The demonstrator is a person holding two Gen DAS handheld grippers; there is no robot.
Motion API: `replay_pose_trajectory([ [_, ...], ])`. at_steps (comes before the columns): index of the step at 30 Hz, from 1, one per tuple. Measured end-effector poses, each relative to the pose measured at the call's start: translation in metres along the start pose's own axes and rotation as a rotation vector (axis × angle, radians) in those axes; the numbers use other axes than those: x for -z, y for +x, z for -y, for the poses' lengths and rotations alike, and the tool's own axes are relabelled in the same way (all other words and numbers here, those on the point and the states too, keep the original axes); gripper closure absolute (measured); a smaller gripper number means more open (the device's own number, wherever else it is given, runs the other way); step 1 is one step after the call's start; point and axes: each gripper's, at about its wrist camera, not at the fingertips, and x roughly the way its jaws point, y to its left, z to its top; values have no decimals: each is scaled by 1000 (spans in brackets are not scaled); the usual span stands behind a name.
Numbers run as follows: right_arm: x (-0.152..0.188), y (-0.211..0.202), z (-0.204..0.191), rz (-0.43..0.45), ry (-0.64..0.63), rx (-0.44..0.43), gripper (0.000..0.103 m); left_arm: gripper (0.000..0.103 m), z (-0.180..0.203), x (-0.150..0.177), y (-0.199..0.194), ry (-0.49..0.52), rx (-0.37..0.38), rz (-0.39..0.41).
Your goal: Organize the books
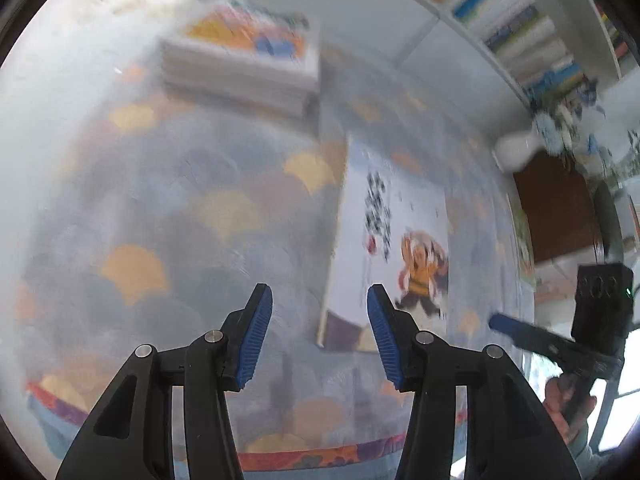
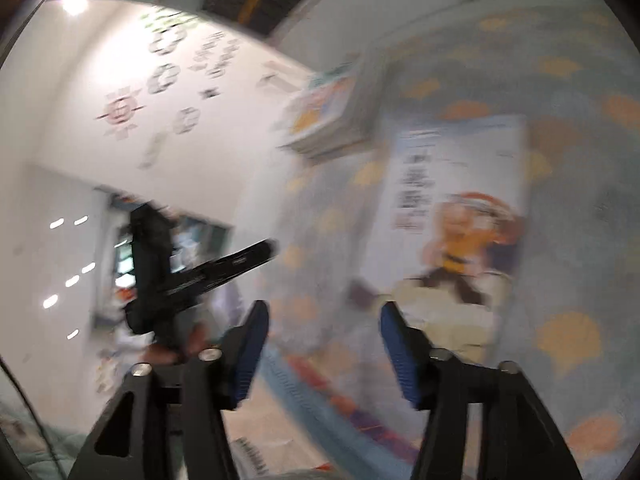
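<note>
both views are smeared with motion blur, and that is the worry: the single book (image 1: 386, 236) lies flat on the patterned rug (image 1: 168, 208), right of centre in the left wrist frame, and a fast approach could land the blue pads on the cover instead of an edge, shoving it across the rug rather than catching it. a thin, flat book gives little to bite on, so a one-sided pinch may let it droop or slide out. the stack of books (image 1: 244, 60) sits in the upper middle of that frame, well apart from the loose one; a sloppy placement could knock it askew.

the left gripper (image 1: 320, 336) has its jaws parted, nothing between them, only rug and the book's near edge showing through the gap. the right gripper (image 2: 324, 346) is parted a little wider, also empty, with the book (image 2: 456, 216) beyond it, right of centre. neither touches anything as far as the blur allows. the bookshelf (image 1: 520, 28) curves along the upper right of the left view.
</note>
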Motion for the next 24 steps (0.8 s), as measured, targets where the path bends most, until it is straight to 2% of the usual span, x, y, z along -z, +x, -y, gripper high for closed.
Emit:
replay_pose_trajectory([
  [3,7,10,28,-9,80,204,47,56,9,5,35,26,27,-90],
  [5,11,11,43,14,121,263,60,57,13,12,53,37,38,-128],
  [8,16,14,54,38,167,322,70,59,19,15,67,64,49,-158],
  [12,18,25,59,52,185,357,71,65,27,18,74,121,45,-158],
  [15,20,42,51,46,179,385,72,66,29,16,76,152,53,-169],
  [17,20,48,48,52,174,367,72,66,28,14,75,140,121,-187],
  [18,20,49,47,52,178,369,71,66,28,13,69,121,174,-168],
  [20,20,49,46,59,183,379,71,66,26,11,55,95,309,-134],
  [22,21,49,49,65,202,350,71,66,23,7,40,46,490,-102],
  [24,22,44,56,77,236,303,71,66,27,5,41,55,507,-106],
])
